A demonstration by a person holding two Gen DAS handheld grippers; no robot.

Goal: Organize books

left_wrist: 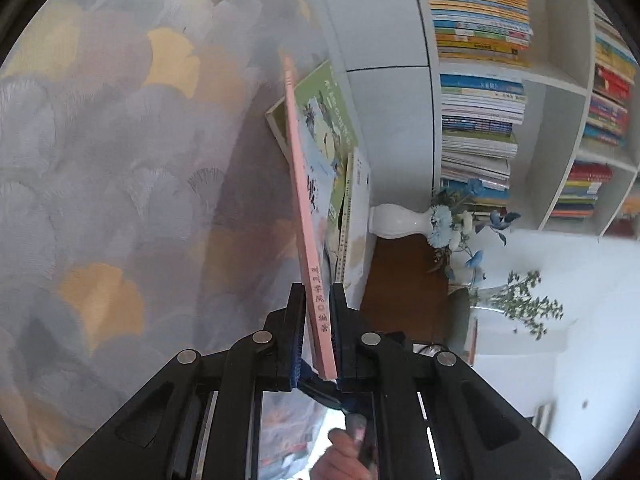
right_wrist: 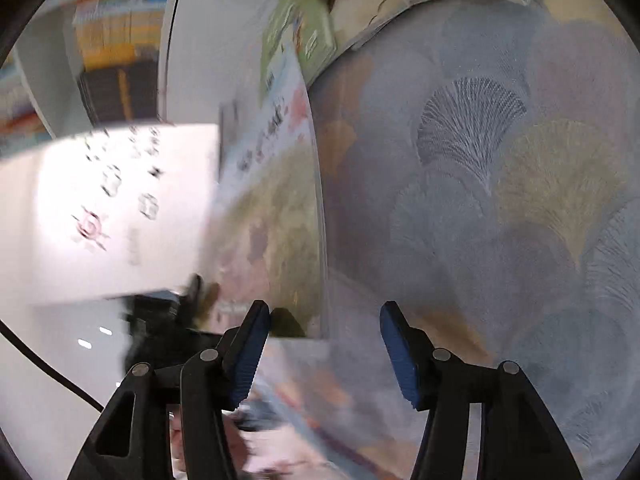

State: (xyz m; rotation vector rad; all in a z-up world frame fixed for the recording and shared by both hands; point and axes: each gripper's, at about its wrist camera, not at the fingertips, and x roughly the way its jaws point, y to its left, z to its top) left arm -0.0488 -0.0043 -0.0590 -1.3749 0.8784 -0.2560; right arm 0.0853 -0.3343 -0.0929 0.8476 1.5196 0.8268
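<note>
- The left gripper [left_wrist: 319, 320] is clamped on the spine end of a pink-spined book [left_wrist: 310, 236], which runs edge-on toward 12 o'clock.
- A green book [left_wrist: 338, 120] and a white book [left_wrist: 357, 220] lie beyond it, at 1 o'clock, on the leaf-patterned cloth [left_wrist: 120, 160].
- A white vase [left_wrist: 396, 220] and the bookshelf [left_wrist: 480, 100] stand at 2 o'clock.
- The right gripper [right_wrist: 324, 344] has its jaws apart, gripping nothing; the held book [right_wrist: 276, 208], blurred, extends toward 11 o'clock.
</note>
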